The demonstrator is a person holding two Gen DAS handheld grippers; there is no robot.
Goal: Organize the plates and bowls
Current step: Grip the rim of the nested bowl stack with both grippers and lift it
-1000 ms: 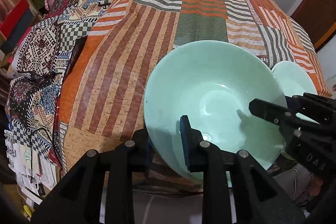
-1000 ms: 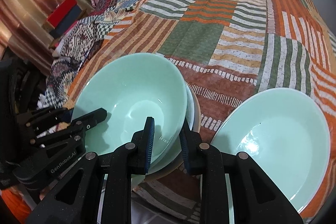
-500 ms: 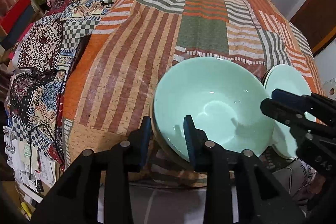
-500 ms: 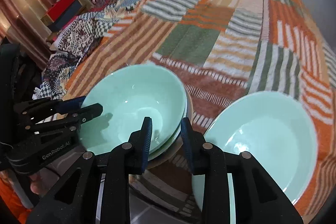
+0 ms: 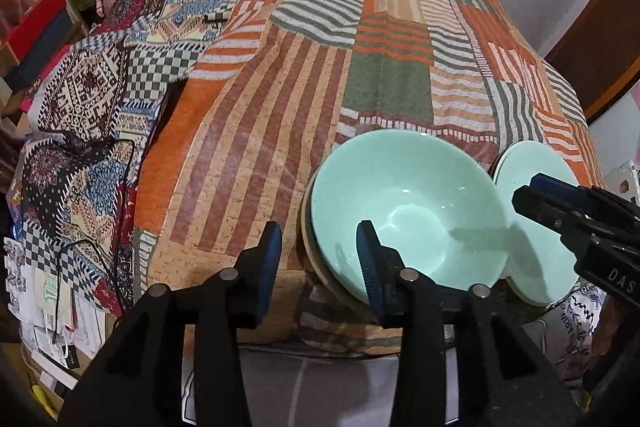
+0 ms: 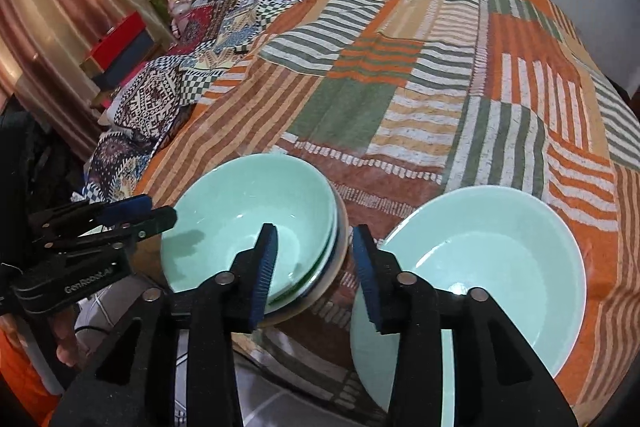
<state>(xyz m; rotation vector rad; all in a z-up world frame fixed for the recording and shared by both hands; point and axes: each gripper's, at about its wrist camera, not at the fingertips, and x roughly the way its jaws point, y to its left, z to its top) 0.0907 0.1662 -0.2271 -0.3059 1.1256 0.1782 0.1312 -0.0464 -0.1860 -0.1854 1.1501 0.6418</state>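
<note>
A mint-green bowl (image 5: 404,203) sits nested on top of a stack of bowls and plates at the near edge of the patchwork-covered bed; it also shows in the right wrist view (image 6: 248,215). A mint-green plate (image 6: 480,267) lies to its right, also visible in the left wrist view (image 5: 532,227). My left gripper (image 5: 318,259) is open and empty, just in front of the stack's left rim. My right gripper (image 6: 314,267) is open and empty, over the gap between stack and plate. Each gripper shows in the other's view (image 5: 560,203) (image 6: 132,215).
The striped patchwork cover (image 5: 384,39) stretches back to the wall. A patterned quilt (image 5: 120,75) is bunched at the left. Boxes and a pink toy rabbit (image 6: 180,3) stand at the far left. Papers and cables lie on the floor (image 5: 52,287) at the left.
The left gripper let go of the green bowl, leaving it on the stack, then opened and drew back. The right gripper also opened and pulled back from the stack's rim.
</note>
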